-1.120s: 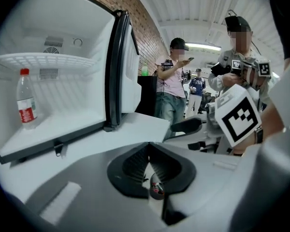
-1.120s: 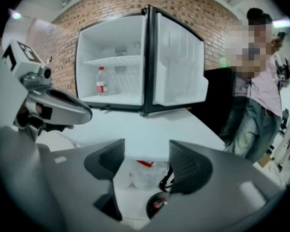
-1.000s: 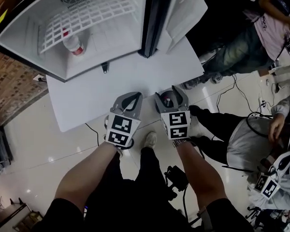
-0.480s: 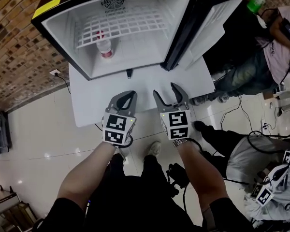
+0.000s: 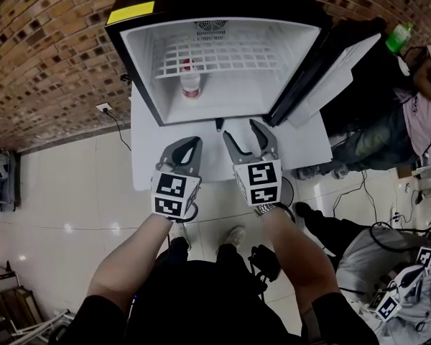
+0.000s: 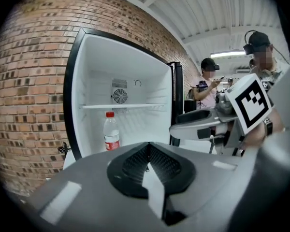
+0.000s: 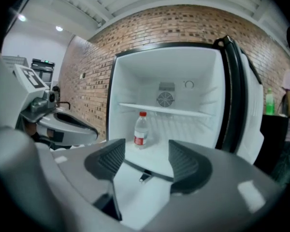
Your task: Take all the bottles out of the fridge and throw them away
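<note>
Seen from the head, looking steeply down: a small fridge (image 5: 141, 57) stood open on a white table (image 5: 149, 165) against a brick wall, its door (image 5: 332, 77) swung out toward 2 o'clock; one clear bottle (image 5: 190, 83) with a red cap and red label stood upright on the fridge floor, left of centre, its cap just beneath the wire shelf (image 5: 230, 54); no other bottle showed inside. The left hand-held gripper (image 5: 189, 144) hung outside the fridge with its jaws pressed together on nothing, the bottle at its 12 o'clock; the right hand-held gripper (image 5: 246, 131) was beside it, jaws spread wide and empty, the bottle at its 11 o'clock and well apart. Likely trouble: the bottle looked tall, light and narrow-based, so a jaw arriving off-centre could tip it and send it rolling to the back; lifting too early could knock the cap on the shelf; the left tool, closed as it was, could only shove the bottle; a loose squeeze on smooth plastic might let it slip; no bin was in view, and a person (image 5: 377, 131) sat close at 3 o'clock, within reach of a careless swing.
</note>
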### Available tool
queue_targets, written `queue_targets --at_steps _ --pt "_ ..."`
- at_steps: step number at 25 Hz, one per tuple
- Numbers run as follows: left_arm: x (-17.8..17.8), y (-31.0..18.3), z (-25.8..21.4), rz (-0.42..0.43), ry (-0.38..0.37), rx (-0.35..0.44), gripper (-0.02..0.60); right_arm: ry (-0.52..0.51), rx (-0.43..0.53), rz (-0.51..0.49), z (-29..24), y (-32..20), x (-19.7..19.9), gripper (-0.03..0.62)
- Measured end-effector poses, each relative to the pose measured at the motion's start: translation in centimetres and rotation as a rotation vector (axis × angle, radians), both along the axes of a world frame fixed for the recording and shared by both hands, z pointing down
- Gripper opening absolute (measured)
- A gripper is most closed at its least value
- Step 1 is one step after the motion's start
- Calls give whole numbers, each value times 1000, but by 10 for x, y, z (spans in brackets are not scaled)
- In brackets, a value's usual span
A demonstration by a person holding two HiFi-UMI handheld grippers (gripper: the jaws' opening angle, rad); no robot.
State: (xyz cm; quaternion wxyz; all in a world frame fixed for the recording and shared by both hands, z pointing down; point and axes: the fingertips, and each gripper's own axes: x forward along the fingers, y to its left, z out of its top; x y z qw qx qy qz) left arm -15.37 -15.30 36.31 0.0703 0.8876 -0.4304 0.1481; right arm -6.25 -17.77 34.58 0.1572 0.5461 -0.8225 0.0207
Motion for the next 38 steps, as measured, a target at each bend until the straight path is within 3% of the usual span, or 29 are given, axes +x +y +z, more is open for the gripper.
queue_targets --at_steps 14,38 --pt "-64 -24 -23 -100 -2 35 3 11 -10 -94 -5 -67 -74 284" --pt "-119 -72 9 -137 -52 -13 3 46 -100 -59 57 -182 -111 288"
